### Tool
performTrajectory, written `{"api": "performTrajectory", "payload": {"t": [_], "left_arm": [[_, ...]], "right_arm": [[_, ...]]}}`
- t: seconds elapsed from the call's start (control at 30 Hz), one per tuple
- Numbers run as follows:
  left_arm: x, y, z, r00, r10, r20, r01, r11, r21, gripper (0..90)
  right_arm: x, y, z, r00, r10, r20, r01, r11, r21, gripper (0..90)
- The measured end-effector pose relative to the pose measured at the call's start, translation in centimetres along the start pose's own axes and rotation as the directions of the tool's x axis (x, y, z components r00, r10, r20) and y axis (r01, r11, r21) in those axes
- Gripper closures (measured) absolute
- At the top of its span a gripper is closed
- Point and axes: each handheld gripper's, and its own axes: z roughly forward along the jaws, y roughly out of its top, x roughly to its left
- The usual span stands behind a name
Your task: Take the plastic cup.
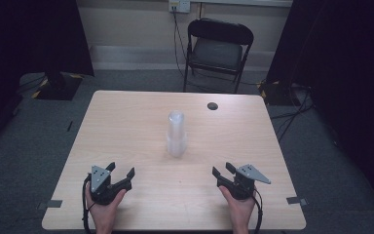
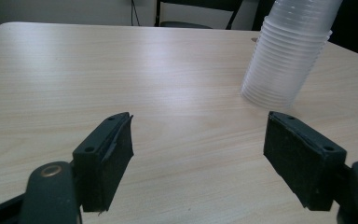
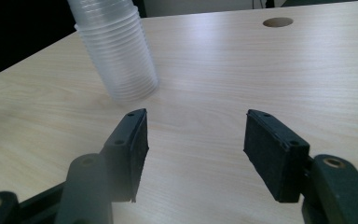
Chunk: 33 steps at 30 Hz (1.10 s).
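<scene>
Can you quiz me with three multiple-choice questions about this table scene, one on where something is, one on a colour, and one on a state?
1. Where does the stack of clear plastic cups stand?
A. mid-table
B. on the chair
C. at the near left corner

2. What colour is the folding chair behind the table?
A. white
B. black
C. red

3. How does the left gripper stand?
A. shut on a cup
B. shut on nothing
C. open

Answers: 1 A, the high view shows the stack between both grippers, further up the table. 2 B, frame and seat look black. 3 C, a wide gap of bare wood separates its jaws.
</scene>
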Motion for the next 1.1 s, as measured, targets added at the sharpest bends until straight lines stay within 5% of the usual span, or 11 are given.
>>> {"api": "performTrajectory", "payload": {"t": [0.33, 0.8, 1.1], "left_arm": [[-0.3, 0.5, 0.3, 0.9995, 0.028, 0.016, -0.029, 0.9994, 0.019, 23.8], [-1.4, 0.1, -0.6, 0.9979, 0.033, 0.055, -0.033, 0.9995, -0.002, 23.7], [-1.3, 0.0, -1.1, 0.9988, 0.045, 0.019, -0.045, 0.9986, -0.027, 24.1]], "right_arm": [[0.5, 0.5, 0.6, 0.998, -0.015, -0.062, 0.017, 0.999, 0.029, 41.0], [2.9, 1.9, 1.5, 0.9868, -0.056, -0.152, 0.06, 0.998, 0.024, 38.9], [4.2, 3.8, 2.8, 0.9789, -0.117, -0.168, 0.118, 0.993, -0.001, 40.3]]}}
